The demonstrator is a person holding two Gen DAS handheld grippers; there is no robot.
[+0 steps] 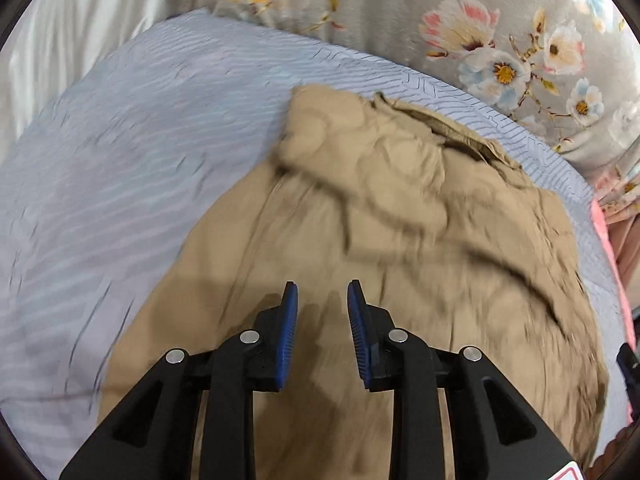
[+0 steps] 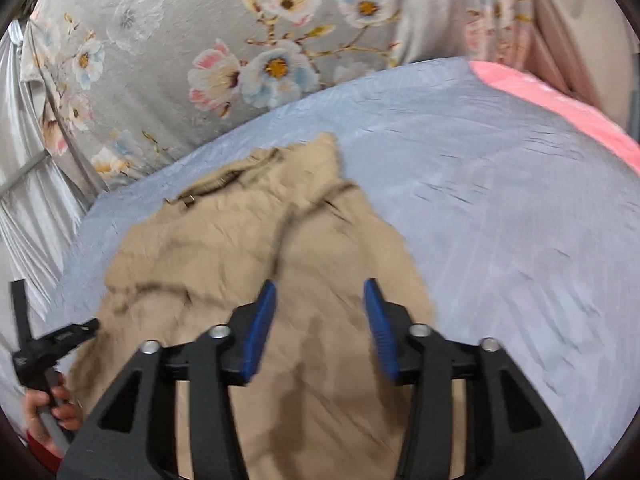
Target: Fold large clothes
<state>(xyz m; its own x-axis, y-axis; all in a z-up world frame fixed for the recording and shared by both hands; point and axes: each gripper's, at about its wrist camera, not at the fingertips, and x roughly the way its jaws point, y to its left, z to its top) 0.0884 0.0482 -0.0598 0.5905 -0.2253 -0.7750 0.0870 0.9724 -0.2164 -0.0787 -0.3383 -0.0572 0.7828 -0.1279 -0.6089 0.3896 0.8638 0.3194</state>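
Closest to my cameras, both sets of fingers hang released over the garment with nothing between them: the left gripper (image 1: 322, 292) stands narrowly parted, the right gripper (image 2: 320, 290) wider, and neither touches cloth as far as I can see. Taking the tan garment (image 1: 400, 240) as my landmark, it lies on the blue-grey bed sheet (image 1: 140, 140), which spreads out around it, with a floral cover (image 2: 180, 60) beyond its far end and a pink strip (image 2: 560, 104) well off to its right. I judge the task about midway: the cloth looks doubled over on itself, with a thick flap across the far end, yet it is rumpled and loose-edged. Squaring up and at least one more fold seem left.
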